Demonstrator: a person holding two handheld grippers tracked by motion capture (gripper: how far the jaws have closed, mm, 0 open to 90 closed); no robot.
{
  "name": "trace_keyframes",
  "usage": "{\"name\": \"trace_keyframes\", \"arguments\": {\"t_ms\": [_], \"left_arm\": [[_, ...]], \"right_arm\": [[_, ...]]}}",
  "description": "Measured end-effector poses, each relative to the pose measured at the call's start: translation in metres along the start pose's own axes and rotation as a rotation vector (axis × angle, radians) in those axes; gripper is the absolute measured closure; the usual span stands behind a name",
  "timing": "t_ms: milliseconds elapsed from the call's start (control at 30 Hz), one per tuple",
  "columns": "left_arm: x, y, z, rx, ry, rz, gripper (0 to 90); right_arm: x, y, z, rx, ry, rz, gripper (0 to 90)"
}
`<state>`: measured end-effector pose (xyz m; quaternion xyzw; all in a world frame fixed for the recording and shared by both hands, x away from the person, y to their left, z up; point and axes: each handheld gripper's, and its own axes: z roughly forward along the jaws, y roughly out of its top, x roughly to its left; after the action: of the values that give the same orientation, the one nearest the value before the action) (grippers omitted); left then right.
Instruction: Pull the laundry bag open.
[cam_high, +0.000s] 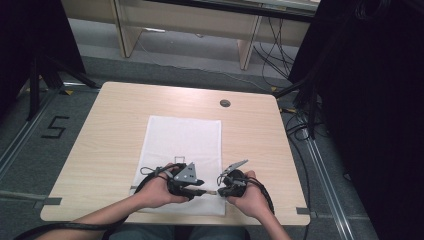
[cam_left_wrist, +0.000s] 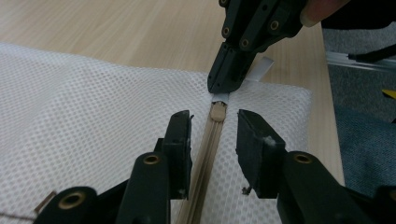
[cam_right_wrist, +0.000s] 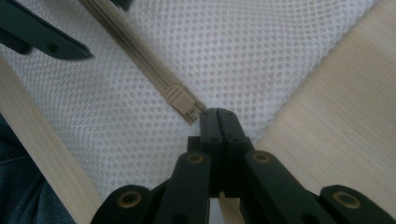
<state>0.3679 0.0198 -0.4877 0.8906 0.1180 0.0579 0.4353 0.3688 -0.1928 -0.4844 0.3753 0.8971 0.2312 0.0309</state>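
- Lying flat near the front edge of the desk, the white mesh bag has its beige zipper running along the near side.
- Left gripper: fingers part open, straddling the zipper line without pressing it.
- Beige slider sits just ahead, near the bag's right corner.
- Right gripper: fingers fully closed, pinching the bag's white end tab right behind the slider.

high view looks down over pale wooden table; both gripper views close on white mesh bag's beige zipper.
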Motion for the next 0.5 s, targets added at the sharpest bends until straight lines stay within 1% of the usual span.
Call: {"name": "trace_keyframes", "arguments": {"t_ms": [33, 67, 100, 133, 233, 267, 300, 333, 367, 400, 433, 500], "left_arm": [[-0.001, 0.001, 0.004, 0.003, -0.013, -0.006, 67.3], [-0.001, 0.001, 0.004, 0.003, -0.013, -0.006, 68.2], [-0.001, 0.003, 0.011, 0.013, -0.021, 0.000, 69.2], [-0.001, 0.004, 0.013, 0.021, -0.026, 0.003, 69.9], [-0.001, 0.005, 0.021, 0.044, -0.020, 0.011, 70.3], [-0.001, 0.005, 0.023, 0.051, -0.025, 0.010, 70.6], [-0.001, 0.006, 0.024, 0.054, -0.025, 0.026, 70.7], [-0.002, 0.006, 0.026, 0.054, -0.031, 0.009, 70.7], [-0.002, 0.006, 0.027, 0.052, -0.033, 0.007, 70.9], [-0.001, 0.006, 0.027, 0.056, -0.037, 0.019, 71.1], [-0.002, 0.005, 0.028, 0.062, -0.037, 0.011, 71.1], [-0.001, 0.004, 0.029, 0.070, -0.041, 0.008, 71.1]], "right_arm": [[0.000, 0.000, 0.000, 0.005, 0.001, -0.002, 90.0], [0.000, 0.000, 0.000, 0.004, 0.001, -0.002, 90.0], [-0.001, 0.000, 0.000, 0.004, 0.001, -0.001, 90.0], [-0.001, 0.000, 0.000, 0.004, 0.001, -0.001, 90.0], [-0.001, 0.000, 0.000, 0.001, 0.006, -0.001, 90.0], [-0.002, 0.000, 0.000, 0.000, 0.008, -0.005, 90.0], [-0.002, 0.000, 0.000, 0.000, 0.008, 0.000, 90.0], [-0.002, 0.000, 0.000, 0.000, 0.008, 0.000, 90.0], [-0.002, 0.000, 0.000, 0.000, 0.008, 0.000, 90.0], [-0.002, 0.000, 0.000, 0.000, 0.008, 0.000, 90.0], [-0.002, 0.000, 0.000, 0.000, 0.009, 0.001, 90.0], [-0.002, 0.000, 0.000, 0.001, 0.009, 0.000, 90.0]]}}
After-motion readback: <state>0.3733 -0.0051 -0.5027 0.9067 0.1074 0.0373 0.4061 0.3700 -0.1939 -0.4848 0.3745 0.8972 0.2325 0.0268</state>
